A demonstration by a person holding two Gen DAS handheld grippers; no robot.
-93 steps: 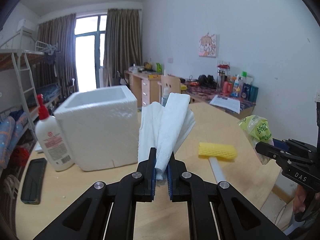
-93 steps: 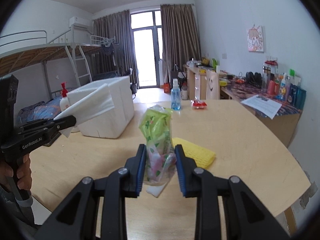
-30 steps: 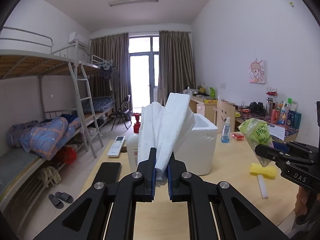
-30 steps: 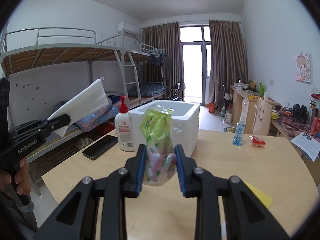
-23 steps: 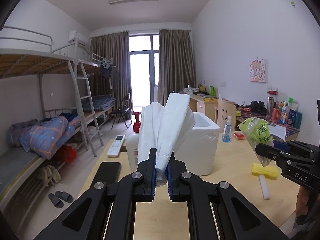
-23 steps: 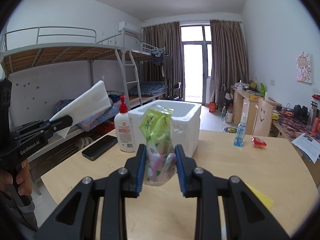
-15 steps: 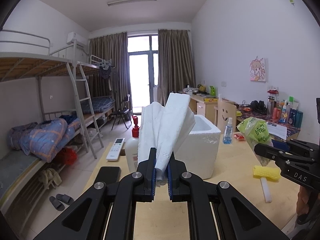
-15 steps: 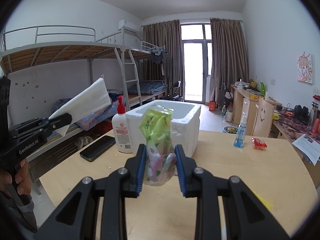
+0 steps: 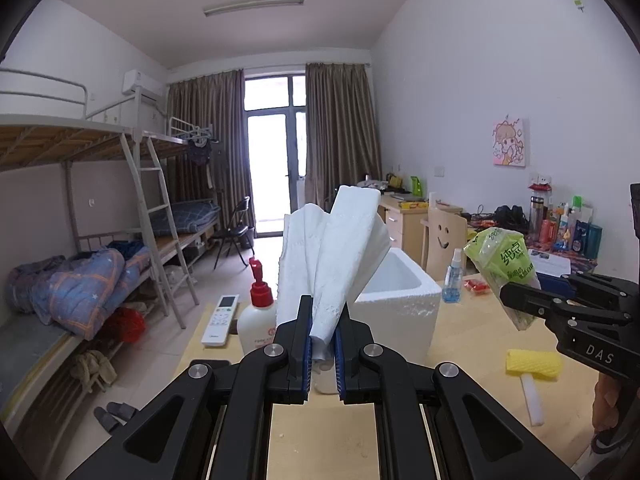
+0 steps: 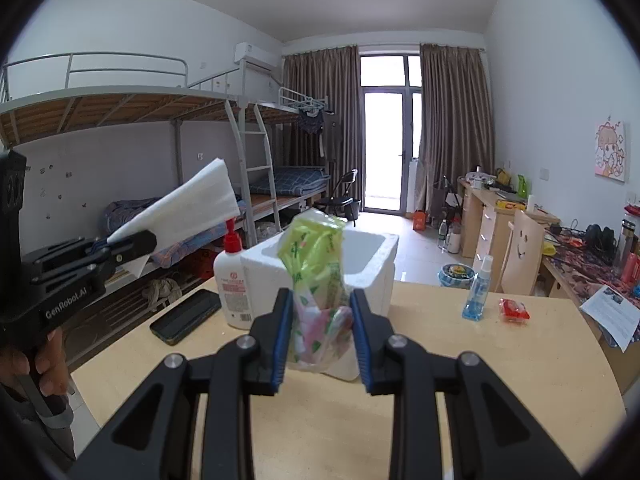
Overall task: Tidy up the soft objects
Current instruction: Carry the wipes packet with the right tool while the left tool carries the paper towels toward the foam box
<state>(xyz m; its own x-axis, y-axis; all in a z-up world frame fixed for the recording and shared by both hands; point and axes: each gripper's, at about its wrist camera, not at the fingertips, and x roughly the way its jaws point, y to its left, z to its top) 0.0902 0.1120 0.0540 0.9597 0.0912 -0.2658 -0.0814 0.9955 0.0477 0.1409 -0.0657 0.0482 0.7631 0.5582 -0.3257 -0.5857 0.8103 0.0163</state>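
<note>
My left gripper (image 9: 322, 354) is shut on a folded stack of white tissue paper (image 9: 336, 252) that fans upward above the jaws. In the right wrist view the same tissue paper (image 10: 188, 206) sticks out of the left gripper (image 10: 132, 244) at the left edge. My right gripper (image 10: 320, 344) is shut on a green plastic tissue pack (image 10: 318, 276), held upright. In the left wrist view that pack (image 9: 504, 266) shows at the right, in the right gripper (image 9: 520, 300). An open white foam box (image 10: 372, 264) stands on the wooden table (image 10: 500, 364) just beyond both grippers.
A white lotion bottle with a red pump (image 10: 230, 280) stands left of the foam box, with a black phone (image 10: 186, 316) and a remote (image 9: 220, 320) nearby. A yellow sponge brush (image 9: 534, 364), a blue spray bottle (image 10: 478, 288) and a red packet (image 10: 514, 308) lie to the right. Bunk beds line the left wall.
Both grippers have risen a little and shifted across the table with their loads. The foam box now sits lower and nearer in both views. Neither grip has changed.
</note>
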